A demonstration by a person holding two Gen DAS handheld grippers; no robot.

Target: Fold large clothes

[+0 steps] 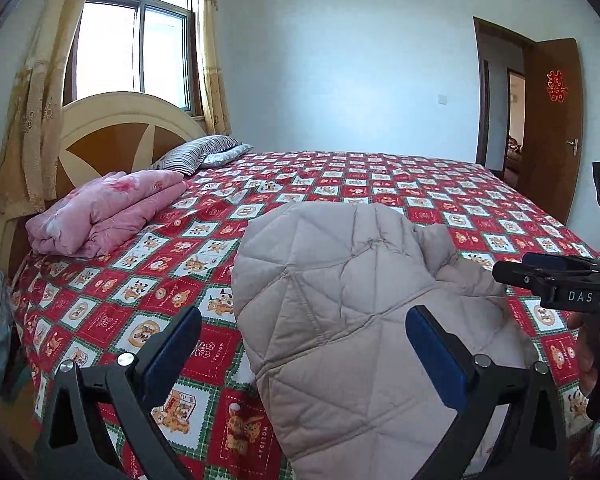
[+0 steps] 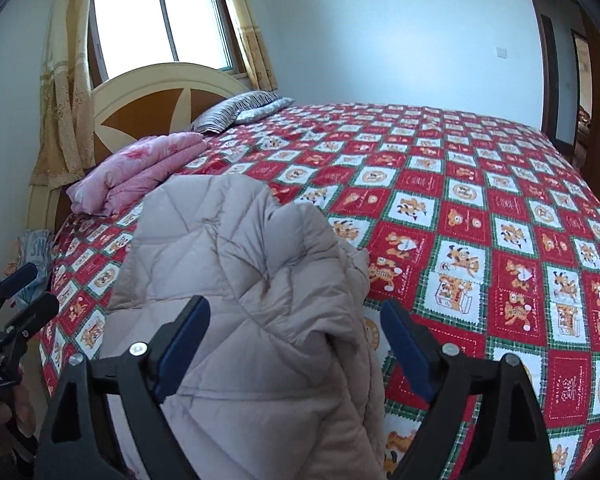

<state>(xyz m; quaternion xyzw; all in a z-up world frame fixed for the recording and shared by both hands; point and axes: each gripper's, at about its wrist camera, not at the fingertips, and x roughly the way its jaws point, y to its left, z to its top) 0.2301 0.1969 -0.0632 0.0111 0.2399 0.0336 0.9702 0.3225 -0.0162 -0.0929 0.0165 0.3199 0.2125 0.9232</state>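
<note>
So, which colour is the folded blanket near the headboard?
Pink, with a faint flower print; the blanket shows best in the left wrist view.

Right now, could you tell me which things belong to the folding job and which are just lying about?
Job: beige quilted jacket; left gripper; right gripper, both with jaws open.
Lying about: pink folded quilt; striped pillow; patterned bedspread.

Both wrist views look close across the bed [image 1: 340, 168] — sharing the headboard [image 2: 160, 96].

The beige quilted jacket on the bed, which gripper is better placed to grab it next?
Likely the right gripper: its open jaws already straddle the jacket, while the left gripper sits at its edge.
</note>
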